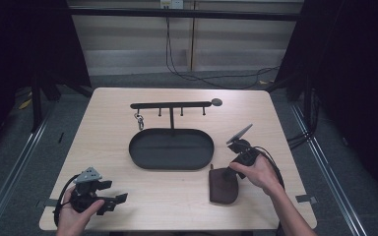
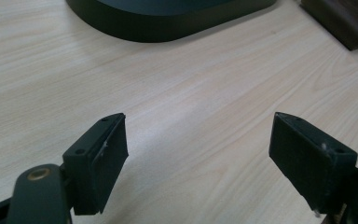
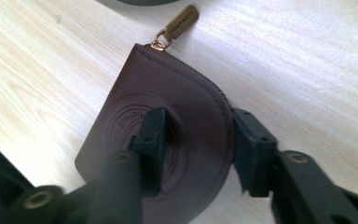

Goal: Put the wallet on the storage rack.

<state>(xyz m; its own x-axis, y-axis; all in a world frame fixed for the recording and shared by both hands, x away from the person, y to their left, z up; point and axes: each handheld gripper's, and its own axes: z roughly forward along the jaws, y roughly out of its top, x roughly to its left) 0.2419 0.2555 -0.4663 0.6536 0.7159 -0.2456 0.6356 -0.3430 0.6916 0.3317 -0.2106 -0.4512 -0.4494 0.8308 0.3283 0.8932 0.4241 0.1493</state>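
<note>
The high view is lit from above: the pale table (image 1: 177,196) is bright and evenly lit, while both sides fall into near black. Shadows under the oval tray (image 1: 171,149) are soft and short. The picture is somewhat soft, and small details are hard to read. In the left gripper view the wood grain is sharp ahead, with a mild sheen. In the right gripper view the near jaws blur, and the stamp on the brown pouch (image 3: 191,98) is perhaps lettering.

Dark brown pouch (image 3: 177,107), black tray (image 1: 171,149)
</note>
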